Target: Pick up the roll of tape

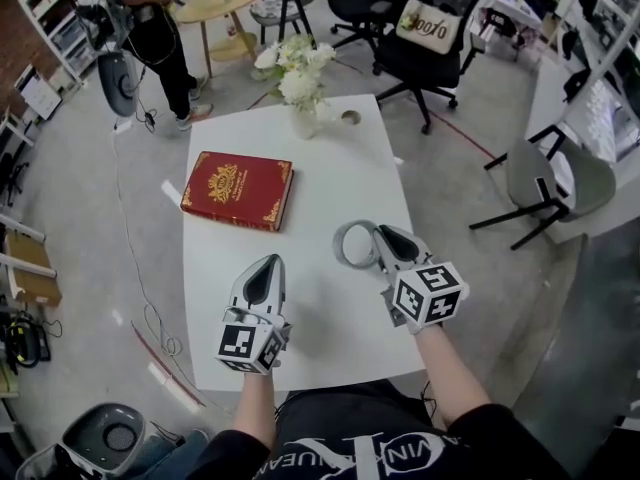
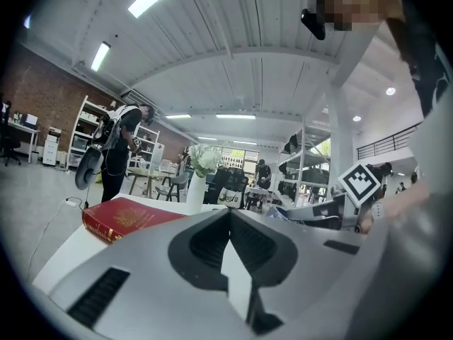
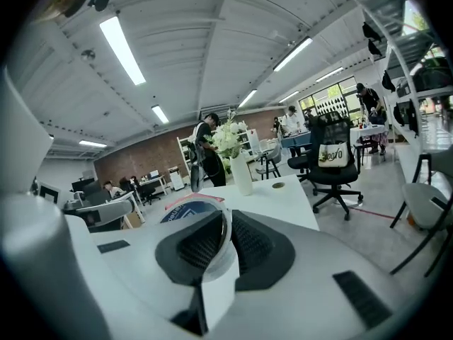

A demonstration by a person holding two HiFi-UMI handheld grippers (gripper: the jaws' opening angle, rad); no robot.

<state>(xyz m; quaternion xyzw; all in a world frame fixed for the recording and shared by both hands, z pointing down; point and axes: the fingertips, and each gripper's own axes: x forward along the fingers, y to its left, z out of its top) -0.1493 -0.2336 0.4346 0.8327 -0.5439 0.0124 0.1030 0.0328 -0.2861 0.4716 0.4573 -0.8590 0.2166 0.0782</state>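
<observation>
The right gripper point(image 1: 376, 250) is clamped on the rim of the roll of tape point(image 1: 349, 245), which sticks out from its jaws over the white table point(image 1: 340, 158). The left gripper point(image 1: 266, 264), jaws together, holds nothing.

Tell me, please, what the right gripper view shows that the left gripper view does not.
Only the right gripper view shows the roll of tape, with its wall pinched in the right claw. Only the left gripper view shows the red book, the right claw's marker cube, and the left claw shut with nothing in it. Both views show the white table, the vase of white flowers and a standing person.
</observation>
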